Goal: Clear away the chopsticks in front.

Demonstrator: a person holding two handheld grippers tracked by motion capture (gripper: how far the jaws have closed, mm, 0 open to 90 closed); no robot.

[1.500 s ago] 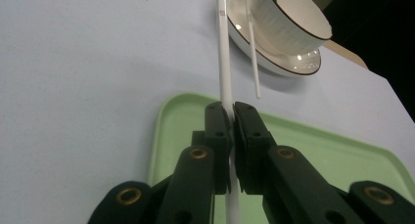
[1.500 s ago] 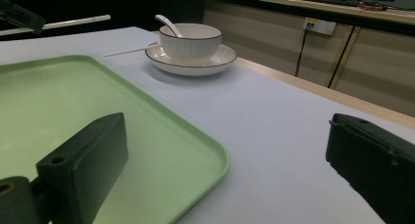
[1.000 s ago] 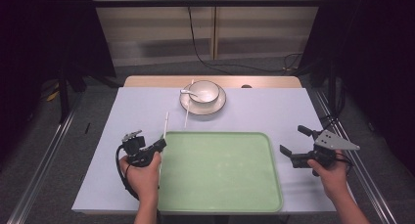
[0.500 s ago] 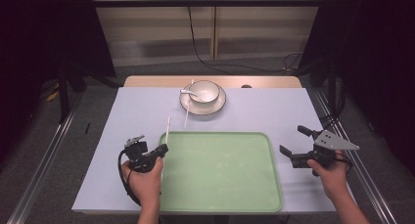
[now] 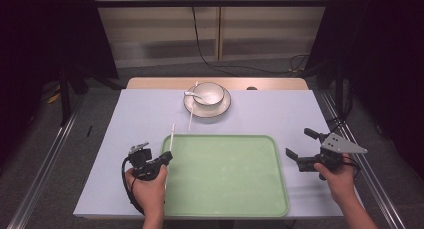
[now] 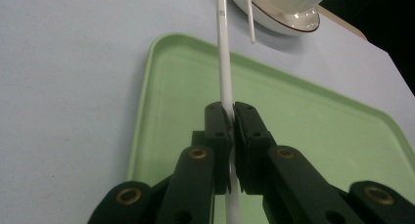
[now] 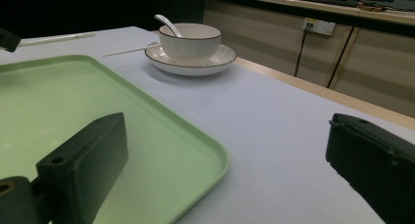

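L gripper [image 6: 231, 117] jaws clamp a white chopstick [image 6: 224, 62], seen close in its own view. R gripper [image 5: 305, 150] jaws wide apart w/ nothing between; high view shows the tray [image 5: 225, 199] between both.

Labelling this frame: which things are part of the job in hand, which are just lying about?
In play:
- white chopstick, clamped in the left gripper
- green tray, beside that gripper

Lying about:
- second chopstick, leaning on the plate
- bowl with spoon, on the plate
- right gripper, open, empty, right of the tray

black jaws, brass screws (grey plate)
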